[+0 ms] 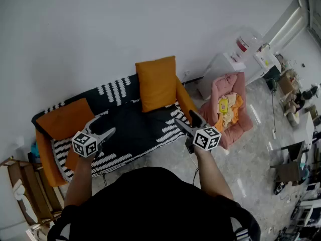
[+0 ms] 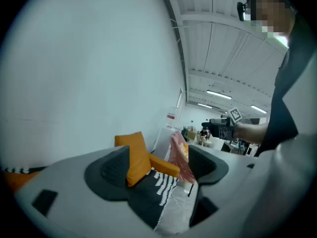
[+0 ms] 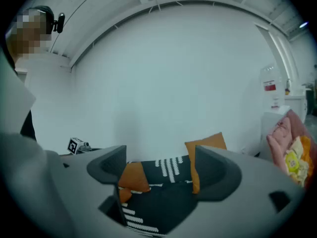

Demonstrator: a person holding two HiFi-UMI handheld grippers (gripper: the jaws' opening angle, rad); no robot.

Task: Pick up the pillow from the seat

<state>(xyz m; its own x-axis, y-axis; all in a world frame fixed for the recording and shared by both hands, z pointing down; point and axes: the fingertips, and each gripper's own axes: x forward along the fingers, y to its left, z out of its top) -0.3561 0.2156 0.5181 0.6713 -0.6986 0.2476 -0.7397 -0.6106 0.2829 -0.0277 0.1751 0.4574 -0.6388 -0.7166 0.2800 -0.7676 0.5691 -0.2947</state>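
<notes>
head cam on me, looking steeply down onto the sofa from close over its near edge. cam on my left gripper sits low and faces right along the seat. cam on my right gripper faces the far wall, a bit left. all three share the upright orange pillow.

An orange square pillow stands upright at the back of the sofa, near its right arm. A second orange pillow lies tilted at the sofa's left end. Black cloth with white dashes covers the sofa's seat.
</notes>
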